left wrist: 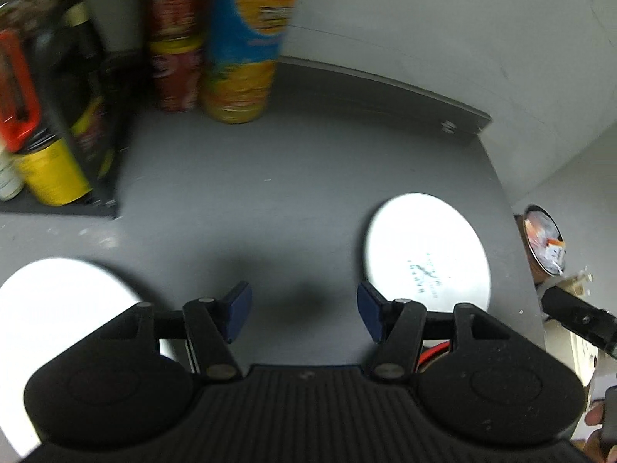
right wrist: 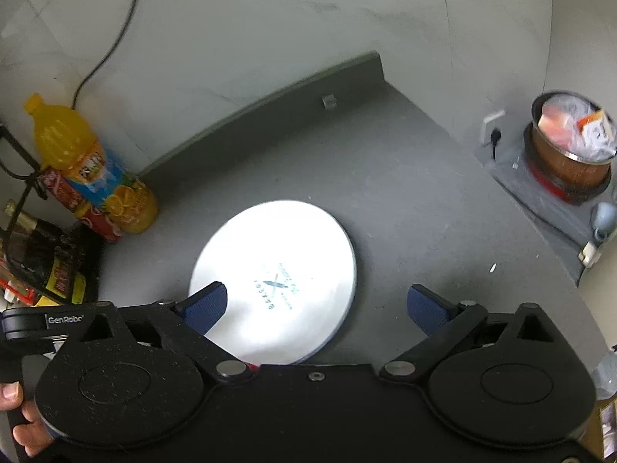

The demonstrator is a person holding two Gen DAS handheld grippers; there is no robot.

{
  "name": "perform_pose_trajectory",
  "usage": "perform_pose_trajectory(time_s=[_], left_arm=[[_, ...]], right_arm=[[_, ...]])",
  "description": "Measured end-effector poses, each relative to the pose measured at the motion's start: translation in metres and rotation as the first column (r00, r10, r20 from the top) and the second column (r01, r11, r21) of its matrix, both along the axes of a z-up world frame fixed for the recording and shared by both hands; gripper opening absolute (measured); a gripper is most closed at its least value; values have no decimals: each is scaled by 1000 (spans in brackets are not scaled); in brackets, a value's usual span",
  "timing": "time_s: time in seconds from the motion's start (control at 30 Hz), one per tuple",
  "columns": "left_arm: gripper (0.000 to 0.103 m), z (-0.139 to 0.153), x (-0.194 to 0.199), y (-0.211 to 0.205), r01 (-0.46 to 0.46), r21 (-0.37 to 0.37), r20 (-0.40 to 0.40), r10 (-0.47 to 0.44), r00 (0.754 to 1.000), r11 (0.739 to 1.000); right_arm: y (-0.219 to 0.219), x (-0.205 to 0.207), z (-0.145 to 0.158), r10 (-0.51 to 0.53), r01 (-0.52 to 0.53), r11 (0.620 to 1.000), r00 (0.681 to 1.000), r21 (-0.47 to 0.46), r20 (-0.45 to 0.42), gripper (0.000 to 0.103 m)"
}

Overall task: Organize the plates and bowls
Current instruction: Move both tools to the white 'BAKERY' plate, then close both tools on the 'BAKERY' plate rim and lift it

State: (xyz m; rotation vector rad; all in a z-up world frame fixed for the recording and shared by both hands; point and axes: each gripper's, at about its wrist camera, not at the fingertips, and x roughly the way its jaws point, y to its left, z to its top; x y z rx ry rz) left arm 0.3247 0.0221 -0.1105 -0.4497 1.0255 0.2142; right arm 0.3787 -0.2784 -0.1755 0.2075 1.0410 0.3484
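A white plate with a small dark print [right wrist: 277, 277] lies flat on the grey table [right wrist: 405, 208], just ahead of my right gripper [right wrist: 320, 305], which stands open above its near edge without touching it. The same printed plate [left wrist: 426, 250] shows to the right of my left gripper [left wrist: 304, 312]. That gripper is open over bare table with nothing between its blue pads [left wrist: 239, 308]. A second white plate [left wrist: 61, 308] lies at the lower left, partly hidden by the gripper body.
A yellow juice bottle [right wrist: 92, 169] and red snack cans [left wrist: 175, 38] stand at the back left beside a black rack of bottles [left wrist: 58, 115]. A brown bin lined with plastic [right wrist: 570, 146] sits on the floor beyond the table's right edge. A hand [right wrist: 19, 420] holds the handle.
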Motion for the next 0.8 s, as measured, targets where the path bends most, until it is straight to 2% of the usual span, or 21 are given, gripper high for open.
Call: perform_pose_trajectory(time_s=[0.23,0.3,0.47,0.63,0.73,0.8], left_arm=[[59,-12,26,-27,79,-12,-29,-79,996,997],[59,-19,36,-31,108,-6,-52,-108,993,994],[58,-36,56,-36,118,-7,-83,-118,989,993],[55,-51,72,-37,116,-23,-116,-118,986,993],[51,-60,75,-35,103,-31,-135,-106,985,994],[47,-65,77,-36,102,-32,-141,-105,984,994]], right_arm=[[0,19,-30,36,-36,999,996,-4,-87,82],[1,24,-39,49,-49,999,993,-2,-112,76],[6,30,-59,65,-64,998,983,10,-170,67],[11,35,-67,92,-93,996,979,2,-184,59],[11,39,-68,101,-103,995,978,3,-180,51],[12,42,-68,110,-111,994,977,3,-181,40]])
